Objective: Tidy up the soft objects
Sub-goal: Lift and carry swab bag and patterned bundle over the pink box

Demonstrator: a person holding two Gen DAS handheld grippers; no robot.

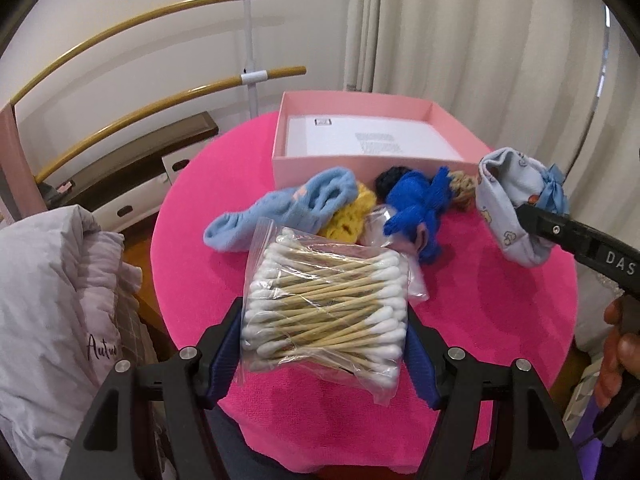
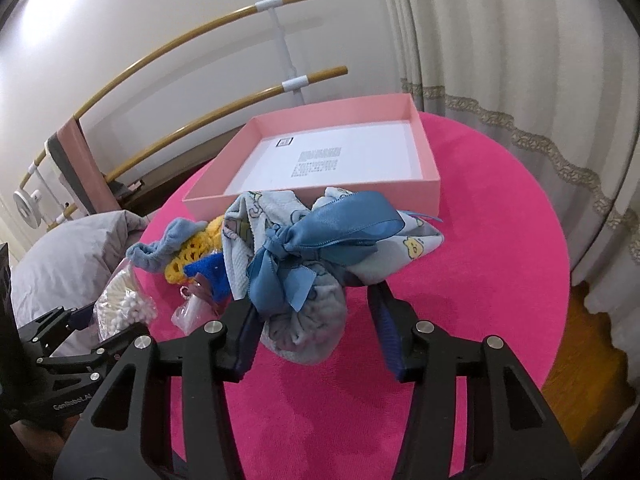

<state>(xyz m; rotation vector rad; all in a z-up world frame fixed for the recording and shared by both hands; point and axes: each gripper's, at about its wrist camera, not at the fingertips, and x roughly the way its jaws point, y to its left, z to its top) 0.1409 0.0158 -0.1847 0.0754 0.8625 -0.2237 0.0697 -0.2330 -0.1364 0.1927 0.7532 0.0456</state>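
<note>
My left gripper (image 1: 324, 320) is shut on a clear bag of cotton swabs (image 1: 324, 300) and holds it above the pink round table (image 1: 500, 300). My right gripper (image 2: 316, 320) is shut on a pale blue printed cloth bundle (image 2: 304, 320) tied with a blue ribbon (image 2: 320, 240); the bundle also shows in the left wrist view (image 1: 508, 204), lifted right of the pile. An open pink box (image 1: 360, 160) with a white floor stands at the table's far side (image 2: 428, 156). In front of it lie a light blue sock (image 1: 280, 208), a yellow crochet piece (image 1: 348, 220) and a royal blue knit item (image 1: 416, 208).
A small clear plastic bag (image 2: 192, 312) lies near the pile. A grey quilted jacket (image 1: 52, 300) sits left of the table. Wooden barre rails (image 1: 160, 108) run along the wall at the back left, and cream curtains (image 2: 520, 60) hang on the right.
</note>
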